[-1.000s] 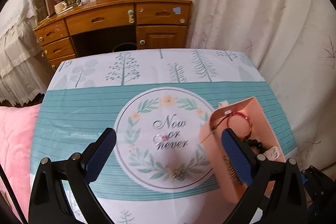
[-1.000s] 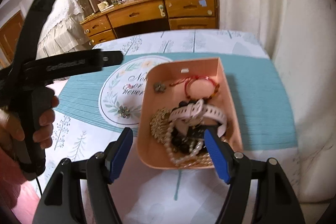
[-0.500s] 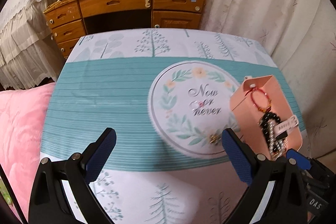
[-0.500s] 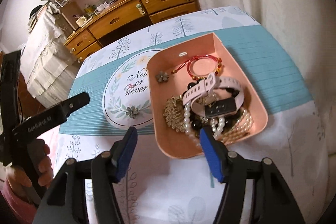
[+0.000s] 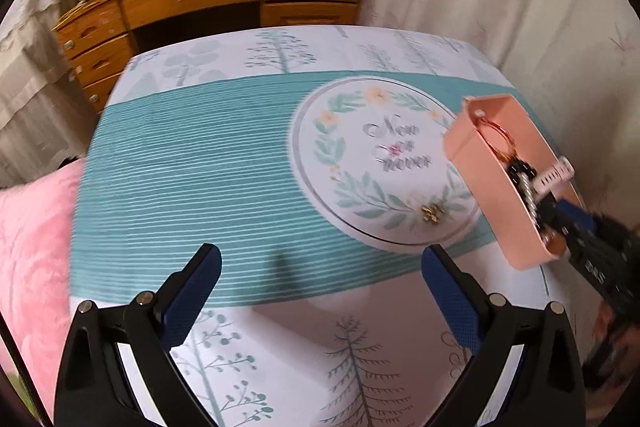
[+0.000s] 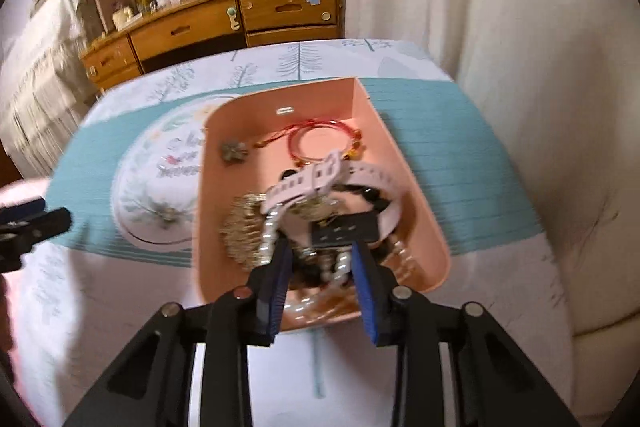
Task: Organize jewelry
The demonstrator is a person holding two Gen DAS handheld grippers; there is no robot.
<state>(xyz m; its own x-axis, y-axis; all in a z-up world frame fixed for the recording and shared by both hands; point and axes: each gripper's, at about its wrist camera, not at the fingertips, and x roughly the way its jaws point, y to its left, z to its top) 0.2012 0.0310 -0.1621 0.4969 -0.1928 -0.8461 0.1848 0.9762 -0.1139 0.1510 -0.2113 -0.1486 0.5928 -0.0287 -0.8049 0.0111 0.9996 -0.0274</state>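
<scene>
Presently heaped in pink tray [image 6: 400, 163] at tablecloth's [image 5: 208, 163] right edge: pearl strand [image 6: 269, 231], watch, red bracelet. Right gripper [image 6: 318, 253] closing over tangle, grip unconfirmed, presumably to extract one piece. Left gripper [image 5: 320, 277] wide open, empty, over bare cloth. Gold brooch [image 5: 433, 211] loose outside tray.

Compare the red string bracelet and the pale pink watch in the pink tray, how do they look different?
The red string bracelet is a thin cord loop with small beads; the pale pink watch has a broad band with holes. The bracelet lies flat on bare tray floor toward the far end; the watch sits raised on the heap of pearls and chains, its strap end sticking up. Both sit inside the pink tray.
</scene>
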